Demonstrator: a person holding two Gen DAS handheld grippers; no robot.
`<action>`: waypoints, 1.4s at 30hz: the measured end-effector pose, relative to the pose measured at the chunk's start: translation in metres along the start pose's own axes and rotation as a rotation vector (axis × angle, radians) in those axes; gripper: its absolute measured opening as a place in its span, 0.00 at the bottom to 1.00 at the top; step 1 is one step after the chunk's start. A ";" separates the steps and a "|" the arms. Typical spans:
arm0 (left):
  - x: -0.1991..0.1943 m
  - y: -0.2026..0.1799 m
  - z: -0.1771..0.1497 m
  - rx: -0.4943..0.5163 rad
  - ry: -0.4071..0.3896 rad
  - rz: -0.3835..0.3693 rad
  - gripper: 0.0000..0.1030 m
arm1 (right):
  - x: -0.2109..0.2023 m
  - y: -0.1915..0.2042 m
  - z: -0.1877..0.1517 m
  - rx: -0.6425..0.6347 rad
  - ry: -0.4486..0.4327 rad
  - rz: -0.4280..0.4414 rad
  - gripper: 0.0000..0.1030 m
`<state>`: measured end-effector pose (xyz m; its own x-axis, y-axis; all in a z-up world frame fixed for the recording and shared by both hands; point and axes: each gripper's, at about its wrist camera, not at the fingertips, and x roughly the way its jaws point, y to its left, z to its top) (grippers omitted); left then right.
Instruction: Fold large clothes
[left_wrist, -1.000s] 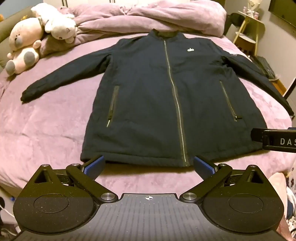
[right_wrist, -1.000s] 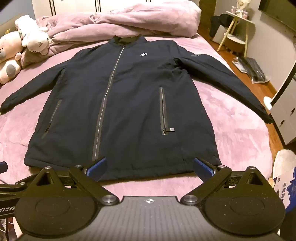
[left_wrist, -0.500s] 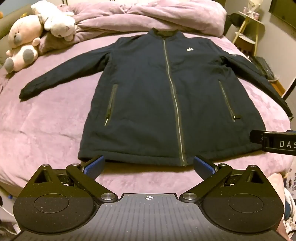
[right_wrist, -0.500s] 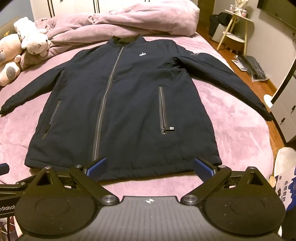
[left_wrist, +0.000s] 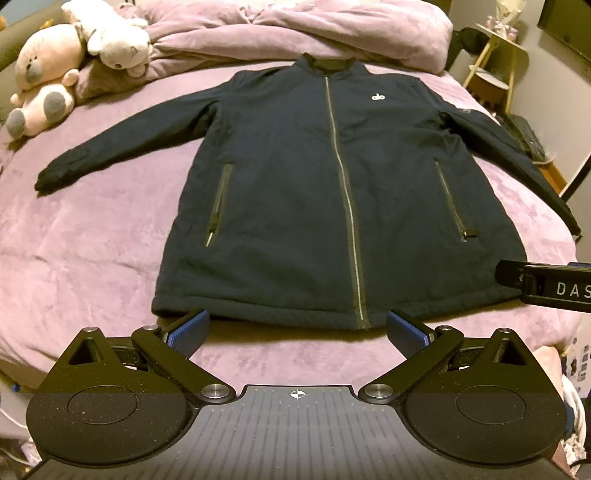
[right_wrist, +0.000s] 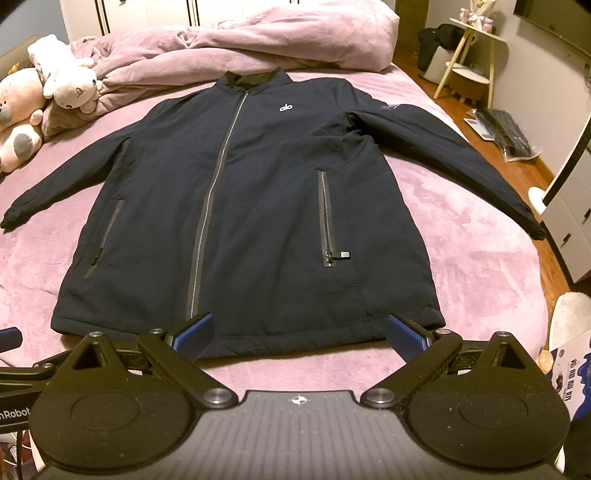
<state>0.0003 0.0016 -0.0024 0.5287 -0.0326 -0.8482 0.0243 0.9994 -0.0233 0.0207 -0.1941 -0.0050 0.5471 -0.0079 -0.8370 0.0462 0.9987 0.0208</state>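
Barely anything moved since the earlier shots: both grippers just crept a touch nearer the jacket's bottom hem. Left gripper (left_wrist: 297, 328) hung over the near edge of the bed (left_wrist: 92, 258) with its jaws spread wide, holding nothing. Right gripper (right_wrist: 299, 332) was the same deal, wide and empty, just short of the hem. Navy jacket (left_wrist: 332, 206) lay flat and zipped in the middle of the purple bed, collar far, sleeves stretched out left and right. Stuffed toys (left_wrist: 70, 62) sat at the far left beside a bunched-up duvet (left_wrist: 295, 29).
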 end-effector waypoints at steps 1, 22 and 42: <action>0.000 0.000 0.000 -0.001 0.001 0.000 1.00 | 0.000 0.000 0.000 -0.001 -0.001 -0.002 0.96; -0.001 0.000 0.000 -0.008 0.010 -0.004 1.00 | 0.001 0.000 -0.001 0.006 0.000 0.005 0.96; -0.003 -0.002 -0.002 -0.009 0.016 -0.013 1.00 | 0.001 0.001 -0.003 0.010 0.000 0.012 0.96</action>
<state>-0.0030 -0.0002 -0.0012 0.5144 -0.0455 -0.8564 0.0236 0.9990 -0.0389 0.0190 -0.1931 -0.0071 0.5475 0.0036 -0.8368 0.0487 0.9982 0.0362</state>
